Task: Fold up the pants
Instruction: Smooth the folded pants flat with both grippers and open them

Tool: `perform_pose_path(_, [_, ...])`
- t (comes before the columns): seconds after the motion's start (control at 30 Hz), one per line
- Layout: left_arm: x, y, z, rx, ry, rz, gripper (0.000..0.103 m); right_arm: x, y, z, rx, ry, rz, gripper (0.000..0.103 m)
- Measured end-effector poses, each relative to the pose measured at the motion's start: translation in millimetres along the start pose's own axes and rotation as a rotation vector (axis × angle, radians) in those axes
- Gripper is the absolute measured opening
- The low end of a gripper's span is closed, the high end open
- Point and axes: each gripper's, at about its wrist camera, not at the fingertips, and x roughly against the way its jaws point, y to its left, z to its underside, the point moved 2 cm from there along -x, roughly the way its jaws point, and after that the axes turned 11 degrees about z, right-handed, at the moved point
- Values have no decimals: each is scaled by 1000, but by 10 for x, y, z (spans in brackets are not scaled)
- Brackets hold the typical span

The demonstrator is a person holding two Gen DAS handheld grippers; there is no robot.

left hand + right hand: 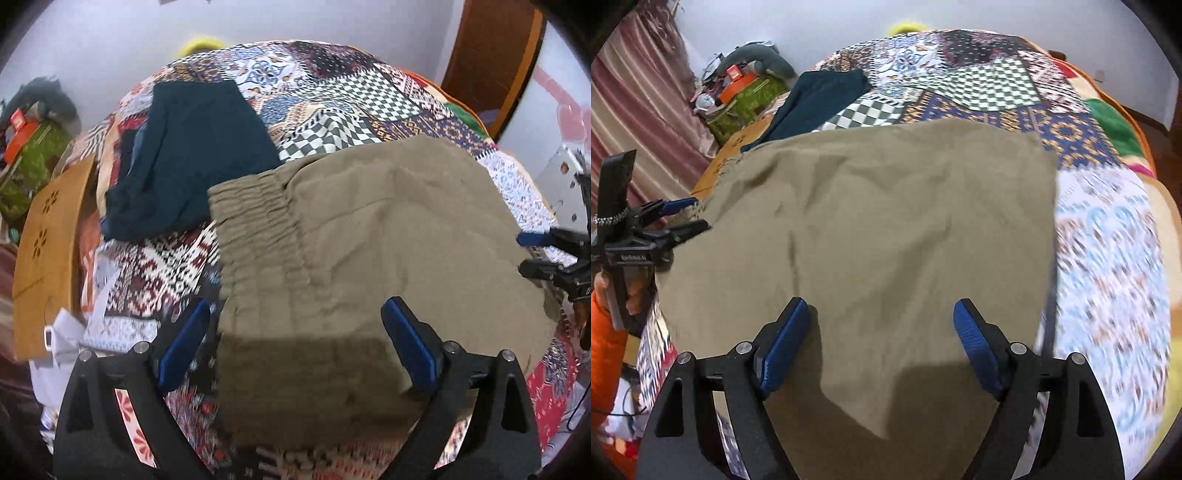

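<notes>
Both the left gripper (295, 354) and right gripper (881, 350) are hanging with jaws apart over the khaki pants (369, 240), lying folded near the bed's (332, 81) front edge, likely ready for pinching.

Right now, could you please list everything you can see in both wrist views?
Pants: one, khaki, lying on the bedspread under both grippers, elastic waistband to the left.
Dark garment: one, navy-teal, beyond the waistband.
Bedspread: one, multicolour patchwork, covering the bed.
Board: one, tan with flower cut-outs, at the bed's left edge.
Clutter pile: green cloth and orange boxes, by the far wall.
Curtain: one, pink striped, far left.
Door: brown wood, far right.
Left gripper: black with blue pads, open.
Right gripper: same, open.
Sleeve: orange.
</notes>
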Motion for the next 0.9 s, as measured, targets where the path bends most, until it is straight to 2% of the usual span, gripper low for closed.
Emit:
perform_pose_path(0.3, [305, 125, 274, 76, -63, 17, 96, 183, -87, 363, -29, 2, 68, 79])
perform_pose_path(0.5, [494, 126, 358, 103, -90, 5, 96, 310, -15, 340, 4, -14, 108, 79])
perform_pose_path(0.6, [662, 110, 355, 118, -125, -7, 96, 446, 55, 255, 13, -67, 110, 79])
perform_pose_path(0.77, [879, 83, 364, 192, -184, 44, 96, 738, 288, 35, 46, -199, 109, 79])
perform_pose_path(0.9, [807, -10, 472, 214, -155, 80, 96, 808, 530, -72, 93, -287, 104, 81])
